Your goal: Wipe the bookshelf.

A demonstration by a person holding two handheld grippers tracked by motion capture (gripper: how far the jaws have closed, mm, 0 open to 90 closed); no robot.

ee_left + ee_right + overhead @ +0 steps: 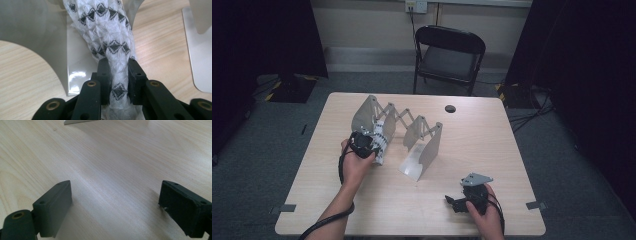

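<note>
A white knitted cloth with black diamond marks [110, 37] is rolled into a long bundle. My left gripper [118, 82] is shut on it, the pads squeezing its near end. In the high view the cloth [380, 141] lies against the left end plate of a grey expanding rack [404, 131], with my left gripper [364, 143] at its near side. The rack's grey plate [35, 27] stands just left of the cloth. My right gripper [452, 202] rests low near the table's front right, and its jaws [116, 207] stand wide open over bare wood.
The light wooden table [492, 150] has a small round hole [450, 108] near its far edge. A black folding chair [447, 57] stands behind the table. The rack's right base plate [197, 55] lies flat on the wood.
</note>
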